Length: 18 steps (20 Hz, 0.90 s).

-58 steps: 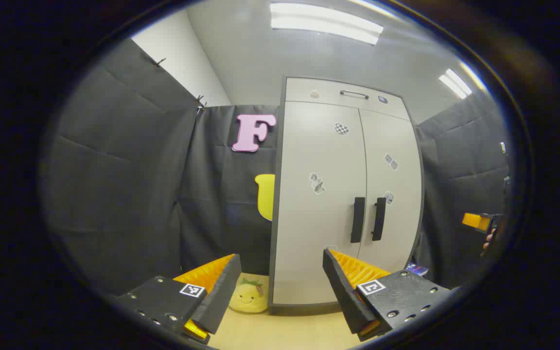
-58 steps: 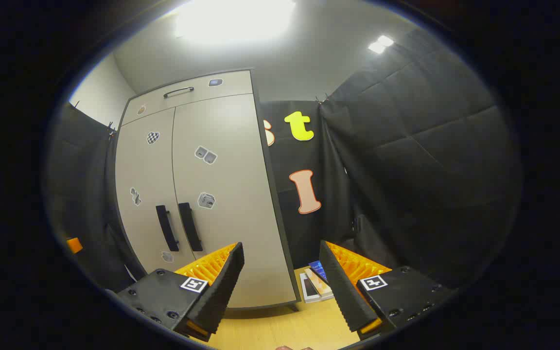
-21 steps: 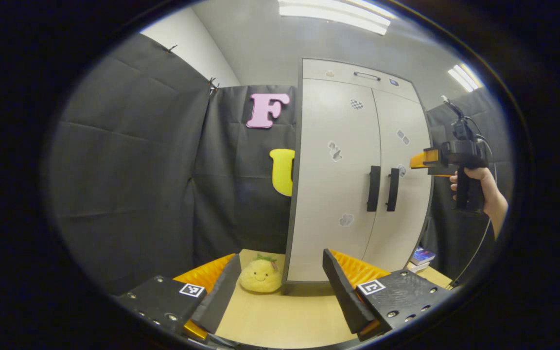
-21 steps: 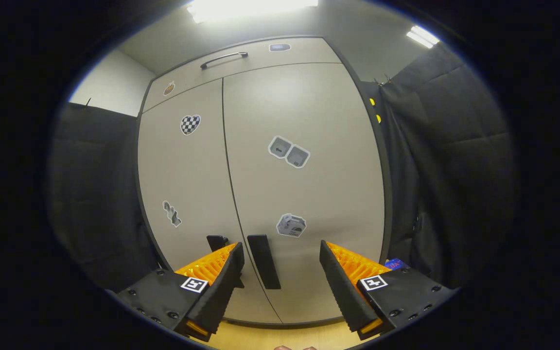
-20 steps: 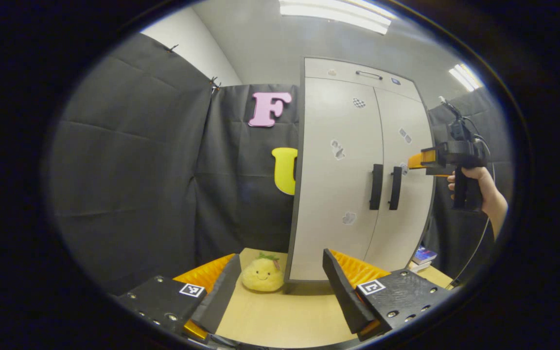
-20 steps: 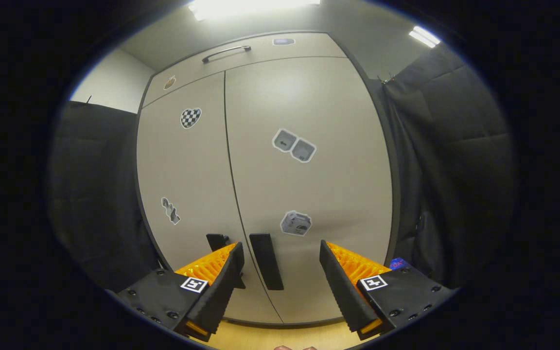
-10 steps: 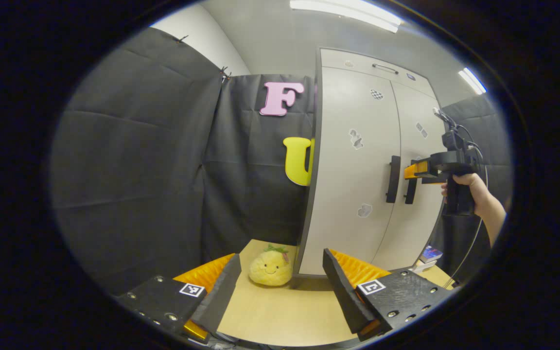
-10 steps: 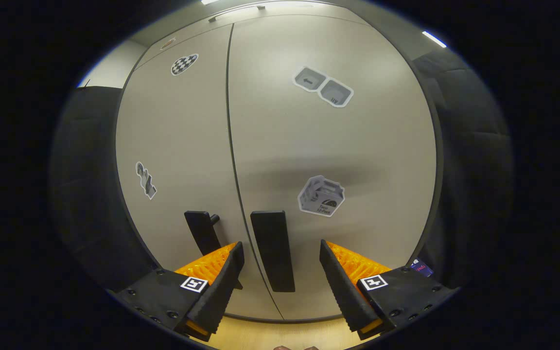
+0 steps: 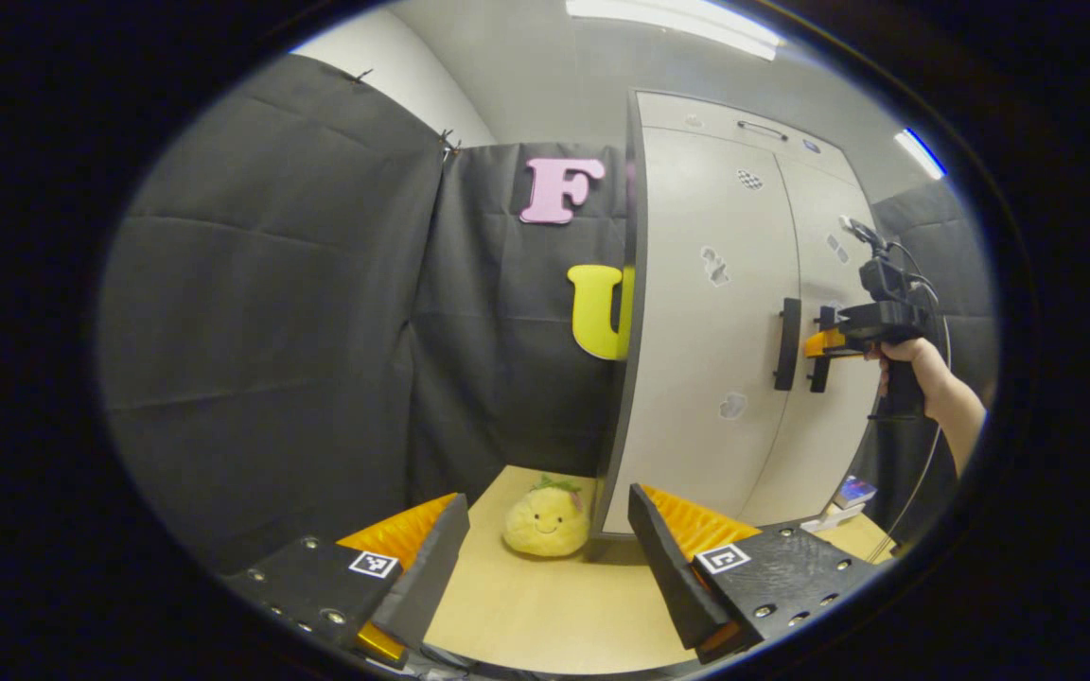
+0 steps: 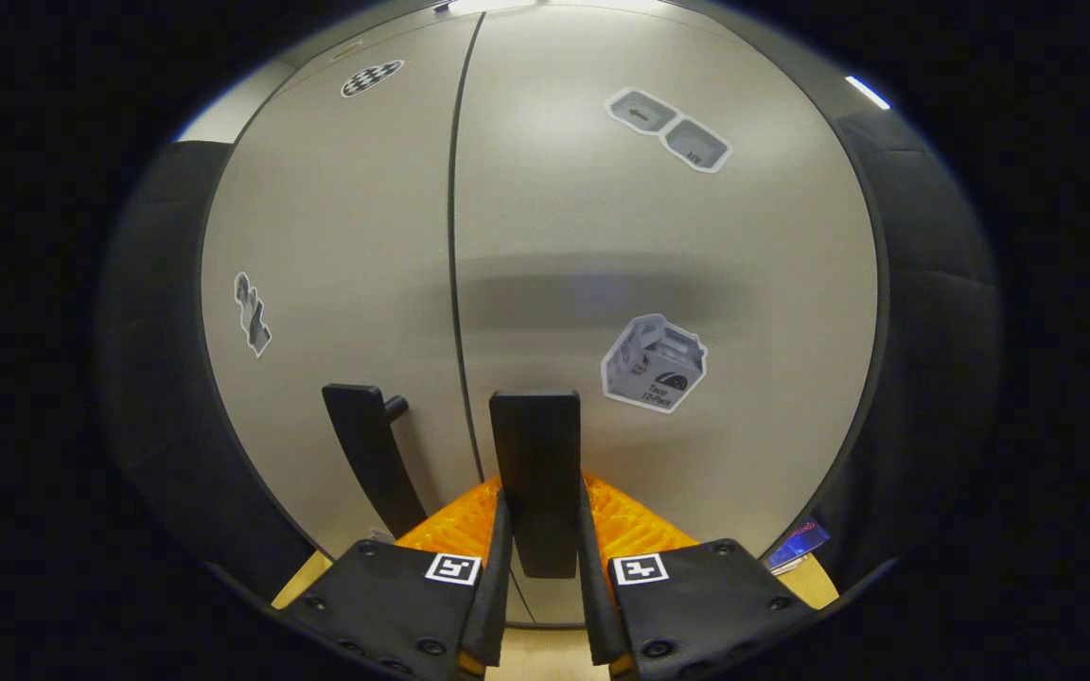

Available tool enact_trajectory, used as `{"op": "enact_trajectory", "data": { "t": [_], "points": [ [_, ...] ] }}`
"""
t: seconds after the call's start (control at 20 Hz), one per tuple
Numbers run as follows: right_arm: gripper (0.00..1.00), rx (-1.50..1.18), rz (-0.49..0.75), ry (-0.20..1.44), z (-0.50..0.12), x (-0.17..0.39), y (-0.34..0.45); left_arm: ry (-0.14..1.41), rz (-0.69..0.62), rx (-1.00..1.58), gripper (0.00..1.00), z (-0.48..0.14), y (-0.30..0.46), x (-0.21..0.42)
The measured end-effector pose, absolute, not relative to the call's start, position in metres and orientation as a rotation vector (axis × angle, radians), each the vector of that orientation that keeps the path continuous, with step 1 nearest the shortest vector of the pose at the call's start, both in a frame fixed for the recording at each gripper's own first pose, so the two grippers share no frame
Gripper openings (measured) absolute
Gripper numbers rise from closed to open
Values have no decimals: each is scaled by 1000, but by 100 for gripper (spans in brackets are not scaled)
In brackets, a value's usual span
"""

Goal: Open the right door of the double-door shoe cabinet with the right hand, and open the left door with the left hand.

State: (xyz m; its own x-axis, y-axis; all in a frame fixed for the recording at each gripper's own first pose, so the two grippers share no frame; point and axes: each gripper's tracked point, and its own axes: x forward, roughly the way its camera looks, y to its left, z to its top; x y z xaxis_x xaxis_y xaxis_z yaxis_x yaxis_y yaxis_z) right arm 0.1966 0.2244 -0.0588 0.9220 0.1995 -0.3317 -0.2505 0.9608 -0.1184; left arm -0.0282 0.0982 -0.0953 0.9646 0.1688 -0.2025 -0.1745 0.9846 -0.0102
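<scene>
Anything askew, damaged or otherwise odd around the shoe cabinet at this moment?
Nothing stands out. Both doors of the shoe cabinet sit flush and closed. The right gripper is clamped squarely on the right door handle; the left door handle is untouched. The left gripper is open, away from the cabinet. A plush toy sits upright beside the cabinet.

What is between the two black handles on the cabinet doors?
Just the thin dark seam where the two doors meet, seen in the right gripper view. The right tongs are shut on the right handle; the left handle is free.
</scene>
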Motion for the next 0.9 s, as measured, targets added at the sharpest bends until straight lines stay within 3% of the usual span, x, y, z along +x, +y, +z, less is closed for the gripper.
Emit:
{"op": "enact_trajectory", "data": {
  "t": [0.15, 0.2, 0.25, 0.3, 0.4, 0.9],
  "points": [
    [31, -150, 252, 313, -59, 197, 223, 209, 184, -40, 98, -99, 103, -33],
    [23, -138, 254, 302, -58, 197, 224, 211, 185, -39, 99, -100, 102, -34],
    [23, -137, 266, 290, -59, 199, 225, 211, 184, -36, 99, -98, 100, -35],
    [12, -149, 283, 291, -60, 198, 224, 210, 180, -32, 99, -96, 98, -36],
    [7, -174, 317, 309, -60, 194, 224, 211, 169, -20, 99, -95, 92, -37],
    [6, -139, 386, 279, -57, 180, 214, 225, 105, 5, 98, -93, 46, -55]
  ]
}}
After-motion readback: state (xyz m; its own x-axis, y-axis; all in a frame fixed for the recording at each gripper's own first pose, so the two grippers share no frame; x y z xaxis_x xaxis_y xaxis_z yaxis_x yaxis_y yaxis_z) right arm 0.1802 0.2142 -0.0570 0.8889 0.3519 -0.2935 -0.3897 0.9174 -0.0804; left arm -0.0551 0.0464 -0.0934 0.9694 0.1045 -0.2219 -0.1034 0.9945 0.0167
